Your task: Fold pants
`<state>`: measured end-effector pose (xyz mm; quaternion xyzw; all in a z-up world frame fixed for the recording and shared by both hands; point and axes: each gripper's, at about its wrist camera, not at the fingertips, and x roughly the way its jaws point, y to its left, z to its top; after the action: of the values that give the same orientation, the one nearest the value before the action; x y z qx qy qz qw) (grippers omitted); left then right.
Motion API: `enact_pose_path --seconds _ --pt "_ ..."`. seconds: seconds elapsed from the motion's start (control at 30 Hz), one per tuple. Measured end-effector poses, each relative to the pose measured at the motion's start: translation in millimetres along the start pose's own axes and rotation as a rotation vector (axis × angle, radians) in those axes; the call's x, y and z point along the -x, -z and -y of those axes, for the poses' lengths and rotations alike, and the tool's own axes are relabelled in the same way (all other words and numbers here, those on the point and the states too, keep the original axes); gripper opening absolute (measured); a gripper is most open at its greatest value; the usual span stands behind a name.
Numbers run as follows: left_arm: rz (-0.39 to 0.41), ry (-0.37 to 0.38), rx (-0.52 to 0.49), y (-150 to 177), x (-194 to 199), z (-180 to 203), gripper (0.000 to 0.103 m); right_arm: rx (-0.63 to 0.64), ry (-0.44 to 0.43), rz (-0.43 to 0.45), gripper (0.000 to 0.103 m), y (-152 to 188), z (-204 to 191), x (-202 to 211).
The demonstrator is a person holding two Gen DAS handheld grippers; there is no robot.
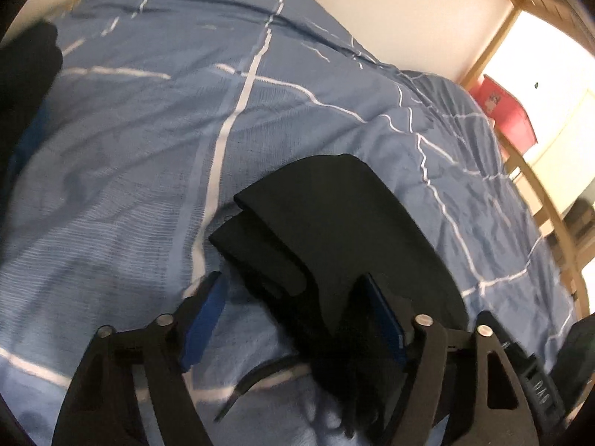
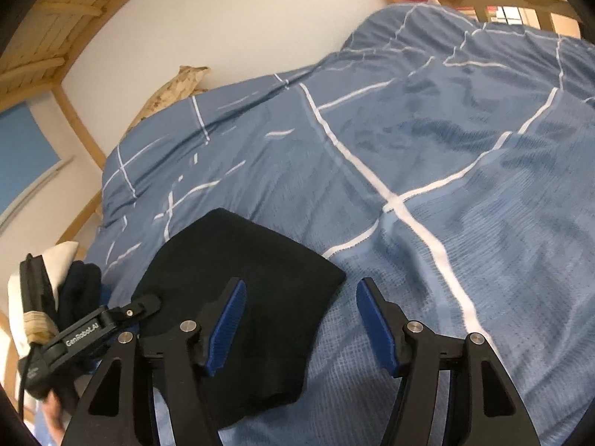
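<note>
The black pants [image 1: 334, 230] lie folded into a compact stack on the blue checked duvet [image 1: 148, 148]. My left gripper [image 1: 293, 304] is open, its blue pads on either side of the stack's near edge, just above it. In the right wrist view the same folded pants [image 2: 241, 278] lie at lower left. My right gripper [image 2: 301, 319] is open and empty, its left pad [image 2: 227, 327] over the pants' near right part, the right pad over bare duvet. The left gripper's body [image 2: 93, 327] shows at the far left of that view.
The bed's wooden frame [image 1: 550, 215] runs along the right side. A red box [image 1: 509, 111] stands beyond the bed. A white wall [image 2: 223, 18] is behind the bed. A dark garment and a white pillow [image 2: 63, 260] lie at the left edge.
</note>
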<state>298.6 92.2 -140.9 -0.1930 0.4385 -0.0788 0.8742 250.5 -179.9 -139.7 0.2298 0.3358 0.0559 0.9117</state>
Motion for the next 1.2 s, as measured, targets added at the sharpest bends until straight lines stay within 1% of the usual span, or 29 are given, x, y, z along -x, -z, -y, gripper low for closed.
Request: enact_pose_path --seconds 0.07,0.13,0.23,0.37,0.53,0.7,0.83,0.9,0.97,1.0,1.03,1.1,1.13,1.2 --pt "-0.015 0.024 0.019 -3.1 -5.7 -1.5 0.068 -0.012 -0.013 -0.018 0.063 0.2 -1.2 -6.9" --pt "-0.029 0.021 0.025 -3.0 -10.1 -4.3 0.067 -0.019 -0.02 -0.029 0.063 1.1 -1.9 -12.2" --pt "-0.023 0.02 0.015 1.5 -11.2 -4.4 0.067 -0.028 -0.016 -0.049 0.063 4.4 1.0 -18.1" --pt "-0.023 0.007 -0.003 2.4 -19.0 -3.8 0.069 -0.053 -0.033 -0.058 0.063 7.0 6.4 -20.6" --pt "-0.011 0.028 0.0 2.4 -24.0 -6.7 0.068 -0.058 -0.04 -0.062 0.063 7.7 7.4 -26.4" --pt "0.0 0.044 -0.01 2.1 -23.5 -8.0 0.061 -0.08 -0.052 -0.052 0.063 6.0 8.9 -30.2" --pt "0.005 0.059 0.004 0.6 -23.4 -11.3 0.053 -0.092 -0.044 -0.044 0.063 4.1 9.8 -34.8" --pt "0.007 0.053 0.01 0.7 -21.3 -11.7 0.049 -0.095 -0.043 -0.041 0.063 3.4 9.3 -36.9" --pt "0.013 0.039 0.005 0.7 -17.1 -7.5 0.042 -0.102 -0.037 -0.038 0.058 3.0 10.3 -36.5" --pt "0.018 0.024 -0.009 0.8 -14.9 -3.4 0.04 -0.111 -0.032 -0.036 0.05 3.1 12.3 -35.7" --pt "0.024 0.01 -0.027 1.5 -13.5 1.8 0.037 -0.129 -0.032 -0.039 0.036 2.7 15.9 -35.4" --pt "0.036 -0.018 -0.067 2.4 -10.6 9.6 0.034 -0.157 -0.05 -0.053 0.022 1.6 21.3 -35.4" --pt "0.041 -0.028 -0.082 2.5 -8.9 12.6 0.032 -0.168 -0.063 -0.055 0.017 0.5 23.3 -33.8" --pt "0.049 -0.026 -0.09 1.0 -4.8 15.9 0.03 -0.17 -0.077 -0.054 0.014 -1.5 23.3 -29.3"
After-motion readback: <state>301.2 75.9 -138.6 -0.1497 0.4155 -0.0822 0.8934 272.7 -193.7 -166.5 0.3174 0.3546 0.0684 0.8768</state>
